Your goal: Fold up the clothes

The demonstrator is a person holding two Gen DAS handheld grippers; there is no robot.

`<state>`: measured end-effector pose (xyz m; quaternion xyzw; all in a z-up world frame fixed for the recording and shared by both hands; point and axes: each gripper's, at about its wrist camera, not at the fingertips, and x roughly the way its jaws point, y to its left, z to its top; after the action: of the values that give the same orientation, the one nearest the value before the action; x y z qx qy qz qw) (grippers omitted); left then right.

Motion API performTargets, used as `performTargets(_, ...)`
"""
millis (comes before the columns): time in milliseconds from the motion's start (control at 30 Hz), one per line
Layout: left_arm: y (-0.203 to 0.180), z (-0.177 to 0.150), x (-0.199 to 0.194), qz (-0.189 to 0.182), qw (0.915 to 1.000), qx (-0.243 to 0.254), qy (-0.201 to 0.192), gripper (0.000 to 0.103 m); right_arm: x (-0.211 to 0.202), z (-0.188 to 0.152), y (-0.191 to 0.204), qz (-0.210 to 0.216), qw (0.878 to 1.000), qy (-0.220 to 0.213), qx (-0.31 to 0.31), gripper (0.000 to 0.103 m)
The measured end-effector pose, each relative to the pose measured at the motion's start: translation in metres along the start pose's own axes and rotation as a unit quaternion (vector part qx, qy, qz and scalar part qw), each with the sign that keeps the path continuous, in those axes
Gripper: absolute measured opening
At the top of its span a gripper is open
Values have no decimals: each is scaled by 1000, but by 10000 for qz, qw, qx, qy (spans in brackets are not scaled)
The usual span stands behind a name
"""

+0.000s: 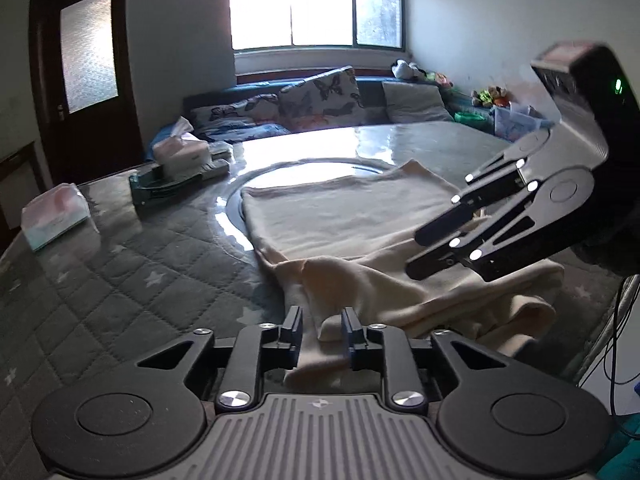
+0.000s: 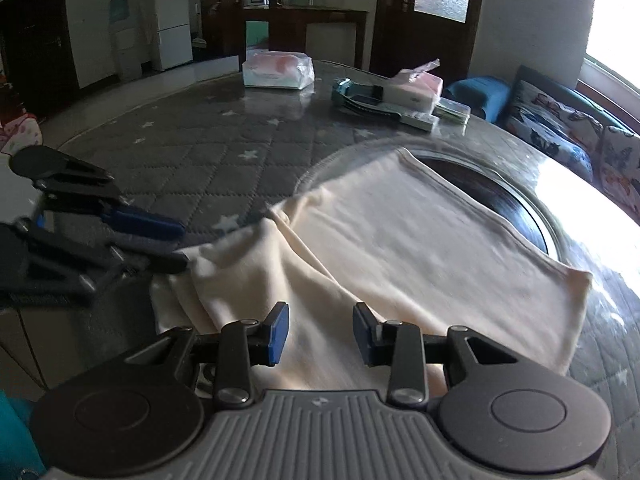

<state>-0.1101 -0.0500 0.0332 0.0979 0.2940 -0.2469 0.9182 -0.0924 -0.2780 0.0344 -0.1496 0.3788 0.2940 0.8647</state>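
Right, the cream garment [image 1: 360, 236] sits in the centre of the frame in the left wrist view, spread partly over the glass turntable [image 1: 236, 196] on the quilted grey desk [image 1: 120, 280]. Its far portion lies flat, while the near edge is bunched into thick folds. The left hand-held gripper [image 1: 320, 330] is at bottom centre, jaws spread a little, with a fold of the cream fabric sitting between the fingers; whether the pads actually touch it is hard to tell. The right hand-held gripper [image 1: 416, 256] comes in from the right of the frame, angled down over the bunched edge. In the right wrist view that right hand-held gripper [image 2: 320, 332] hangs over the garment [image 2: 420, 248] at bottom centre, jaws spread wide, nothing pinched. The left hand-held gripper [image 2: 176, 244] shows blurred at mid-left, right at the fabric's edge. Two tissue packs [image 2: 278, 70] and a green tray [image 2: 360, 100] rest near the top of the frame.
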Motion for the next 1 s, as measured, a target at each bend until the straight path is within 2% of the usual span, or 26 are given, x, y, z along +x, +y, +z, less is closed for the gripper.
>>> performTargets(133,-3,-3,11,-92,9999,96,87,24,3,4,4,43,10000,4,-51,35)
performTargets(300,-6,-9,5,-113,9998,130,-124,5,6,9,5,50,10000,-2,-80,36)
performTargets(367,-4,-10,1,-71,9997,63,-203,3,9,11,4,48,10000,-1,-65,36)
performTargets(567,4,-14,-12,-5,9990,-198,-400,2,23,13,13,167,9998,71,-129,37)
performTargets(800,14,-15,-14,89,9985,-463,-284,6,24,20,31,463,9984,-103,-323,36)
performTargets(900,13,-15,-15,96,9987,-418,-283,13,22,26,28,298,9991,-190,-229,37)
performTargets(1000,6,-14,-15,54,9991,-266,-328,13,23,29,22,226,9996,-172,-93,35)
